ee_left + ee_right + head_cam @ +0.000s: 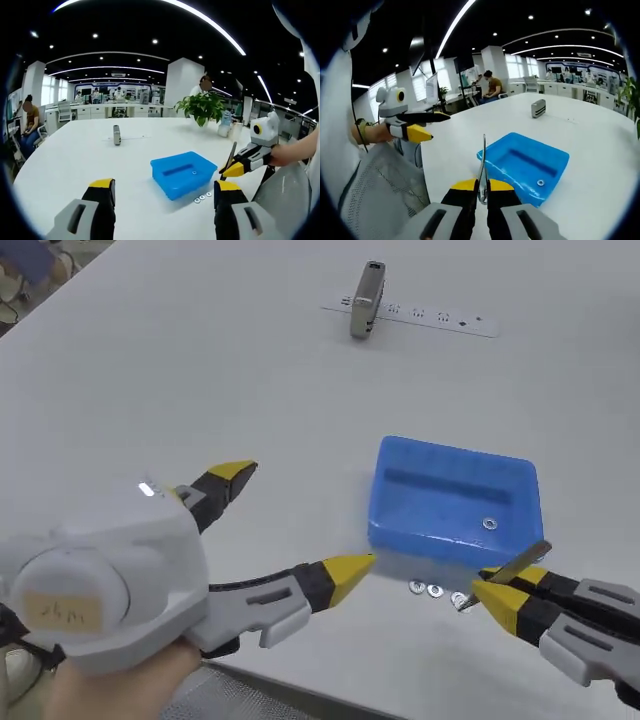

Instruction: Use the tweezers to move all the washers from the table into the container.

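Note:
A blue container (455, 502) sits on the white table (200, 370) with one washer (489, 524) inside it. Three washers (435, 590) lie on the table just in front of its near wall. My right gripper (492, 592) is shut on metal tweezers (525, 560), right of those washers. In the right gripper view the tweezers (483, 160) rise from the shut gripper (481, 186) in front of the container (525, 165). My left gripper (292, 520) is open and holds nothing, left of the container. The left gripper view shows the container (182, 172) and the washers (200, 198) between its fingers (102, 187).
A white power strip (430, 316) with a grey block (367, 298) on it lies at the far side of the table. The table's near edge (300, 692) runs just under the grippers. People sit at desks in the background.

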Available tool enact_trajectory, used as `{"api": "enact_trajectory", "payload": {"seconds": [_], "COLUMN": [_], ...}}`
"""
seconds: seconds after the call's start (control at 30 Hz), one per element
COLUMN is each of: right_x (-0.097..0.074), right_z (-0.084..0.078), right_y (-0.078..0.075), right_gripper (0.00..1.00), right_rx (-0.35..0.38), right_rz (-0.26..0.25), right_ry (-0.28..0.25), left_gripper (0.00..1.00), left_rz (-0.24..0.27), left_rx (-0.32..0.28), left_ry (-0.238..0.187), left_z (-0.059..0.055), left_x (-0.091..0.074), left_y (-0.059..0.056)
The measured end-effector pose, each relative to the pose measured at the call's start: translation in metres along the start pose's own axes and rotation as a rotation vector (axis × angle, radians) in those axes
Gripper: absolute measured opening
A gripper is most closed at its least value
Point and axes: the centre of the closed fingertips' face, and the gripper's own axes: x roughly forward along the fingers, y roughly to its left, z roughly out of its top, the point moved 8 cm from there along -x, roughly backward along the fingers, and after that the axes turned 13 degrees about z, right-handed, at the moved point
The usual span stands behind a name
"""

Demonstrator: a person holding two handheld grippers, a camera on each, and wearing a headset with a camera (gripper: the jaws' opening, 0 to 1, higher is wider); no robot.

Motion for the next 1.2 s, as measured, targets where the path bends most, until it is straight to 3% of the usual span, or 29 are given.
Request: {"api": "enact_trajectory", "payload": {"seconds": [0.13, 0.33, 0.53, 0.63, 0.83, 1.2], "right_x": [-0.007, -0.010, -0.005, 0.001, 0.013, 0.028], "right_z": [0.017, 0.039, 0.046, 0.046, 0.039, 0.014], "right_y": [-0.007, -0.022, -0.047, -0.059, -0.076, -0.095], "right_gripper": [0.03, 0.03, 0.03, 0.03, 0.03, 0.03], "right_rx": [0.000, -0.035, -0.026, 0.025, 0.076, 0.110], "right_rz": [-0.017, -0.056, -0.115, -0.129, -0.158, -0.198], "right_ry": [-0.064, -0.100, -0.109, -0.154, -0.148, -0.024], "left_gripper": [0.82, 0.82, 0.82, 0.82, 0.81, 0.81], "left_rz": [0.002, 0.002, -0.002, -0.001, 0.002, 0.003], "left_rx": [-0.003, -0.001, 0.001, 0.001, -0.001, -0.007], "left_ry": [-0.001, 0.002, 0.000, -0.001, 0.001, 0.001], "left_z": [0.000, -0.001, -0.001, 0.000, -0.001, -0.001], "left_x": [0.000, 0.001, 0.001, 0.001, 0.001, 0.001], "left_y": [0.000, 0.002, 0.002, 0.001, 0.003, 0.003]}}
